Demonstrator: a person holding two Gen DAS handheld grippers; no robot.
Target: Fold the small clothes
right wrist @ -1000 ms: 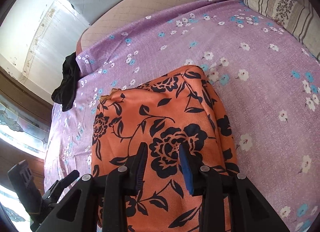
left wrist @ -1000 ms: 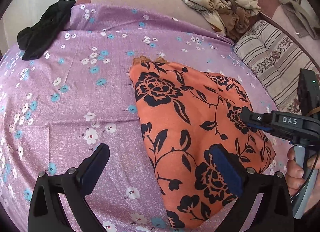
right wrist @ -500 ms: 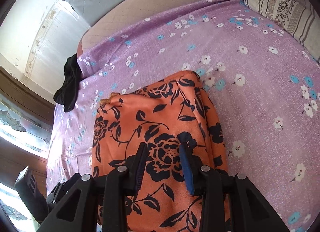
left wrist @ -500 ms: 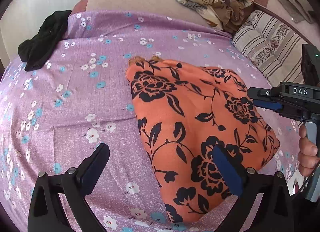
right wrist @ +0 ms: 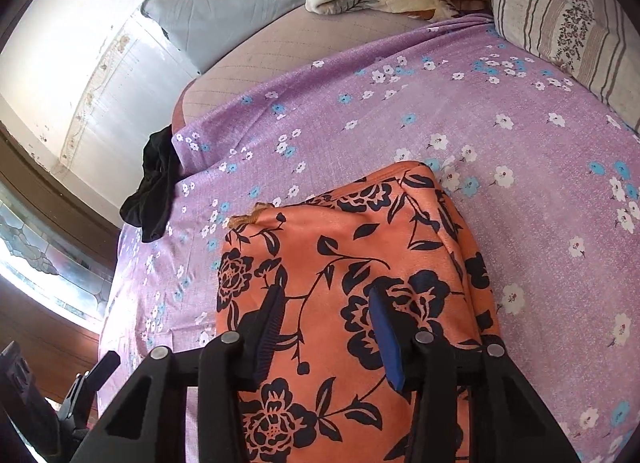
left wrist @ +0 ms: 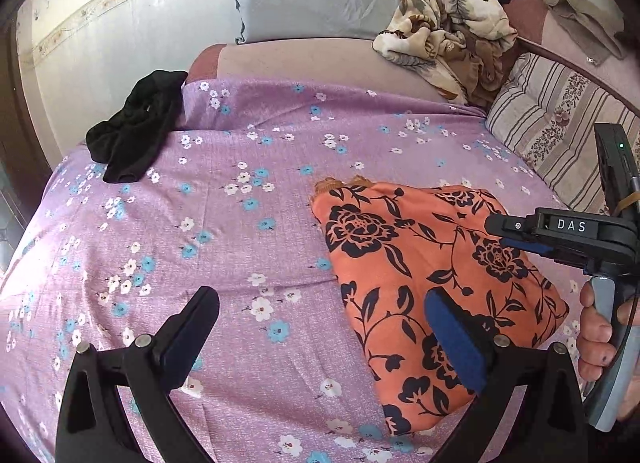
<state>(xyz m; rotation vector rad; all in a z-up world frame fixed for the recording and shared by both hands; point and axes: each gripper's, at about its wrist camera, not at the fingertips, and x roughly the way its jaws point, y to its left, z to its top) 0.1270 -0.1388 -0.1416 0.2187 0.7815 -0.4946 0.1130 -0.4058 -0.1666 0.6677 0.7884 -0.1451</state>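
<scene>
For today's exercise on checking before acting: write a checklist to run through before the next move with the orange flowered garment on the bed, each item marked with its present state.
1. Orange flowered garment lies folded on the purple sheet: ok.
2. Left hand-held gripper open, nothing between its pads: ok.
3. Right hand-held gripper has just been opening; no cloth pinched: ok.
4. Garment's edges lined up underneath: cannot tell.
5. Black garment at the sheet's far corner, unfolded: not ok.

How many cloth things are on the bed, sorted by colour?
Orange with black flowers: 1, the folded garment
Black: 1, the crumpled garment
Beige and brown: 1, the blanket
Striped: 1, the pillow
Total: 4
</scene>
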